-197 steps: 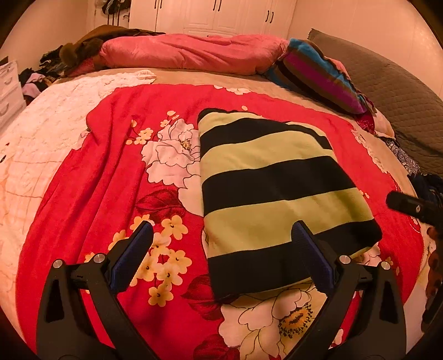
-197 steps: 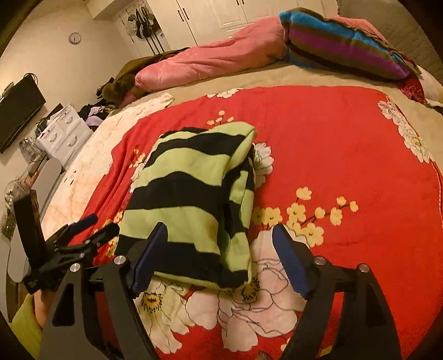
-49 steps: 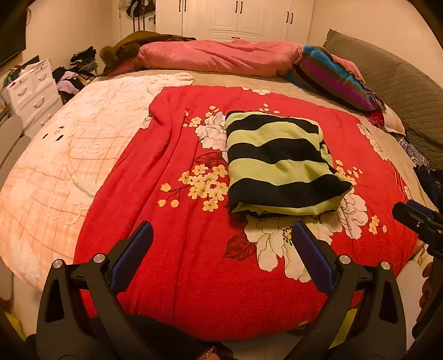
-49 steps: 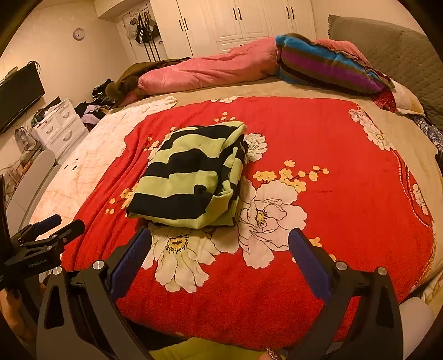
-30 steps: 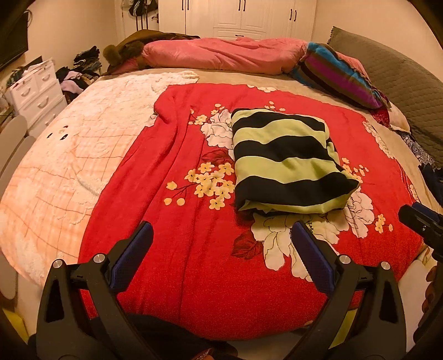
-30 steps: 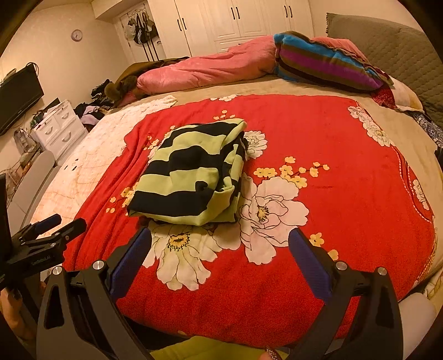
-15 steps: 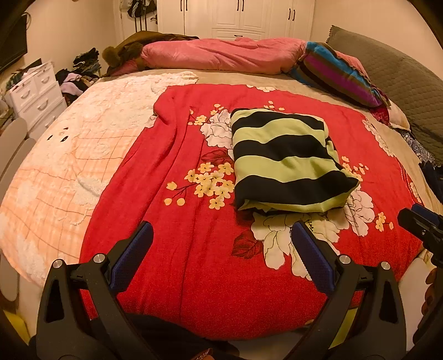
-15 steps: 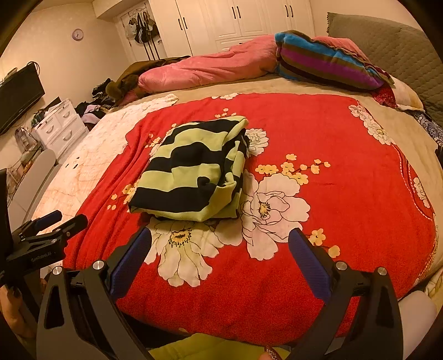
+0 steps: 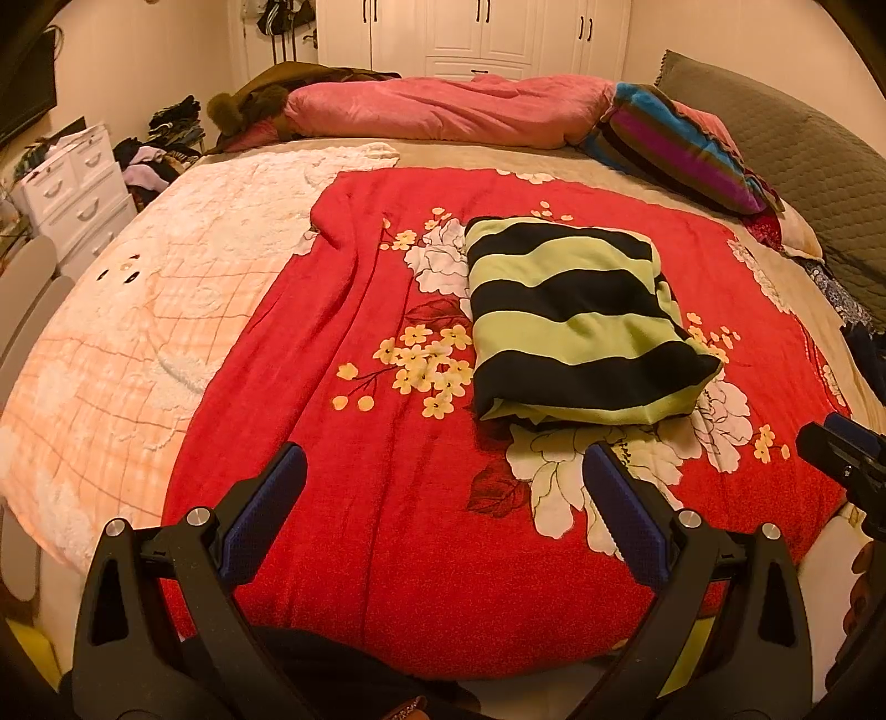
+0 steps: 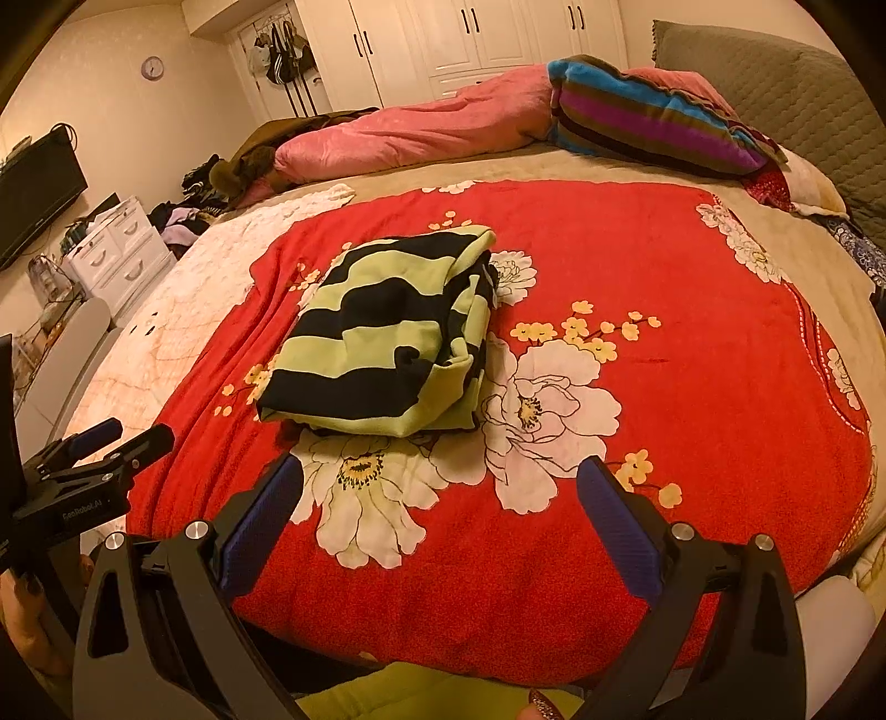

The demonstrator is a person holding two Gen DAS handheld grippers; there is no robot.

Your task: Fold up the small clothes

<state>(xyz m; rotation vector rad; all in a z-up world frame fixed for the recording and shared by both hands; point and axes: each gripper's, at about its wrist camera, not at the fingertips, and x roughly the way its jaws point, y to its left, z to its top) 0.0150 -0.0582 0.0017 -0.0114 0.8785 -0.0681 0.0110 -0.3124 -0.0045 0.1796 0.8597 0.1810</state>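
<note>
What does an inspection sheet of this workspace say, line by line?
Surface: red floral blanket spread on the bed, some wrinkles on its far left part.
Job's things: green-and-black striped garment folded into a compact rectangle, lying on the blanket.
Clutter: pink quilt and multicolour striped pillow at the far edge of the bed.
Grippers: left claw open, empty; right claw open, empty; both short of the garment.
Cables: nothing seen.
Surroundings: white wardrobe doors, white drawer unit, round wall clock, clothes heap on the floor.
</note>
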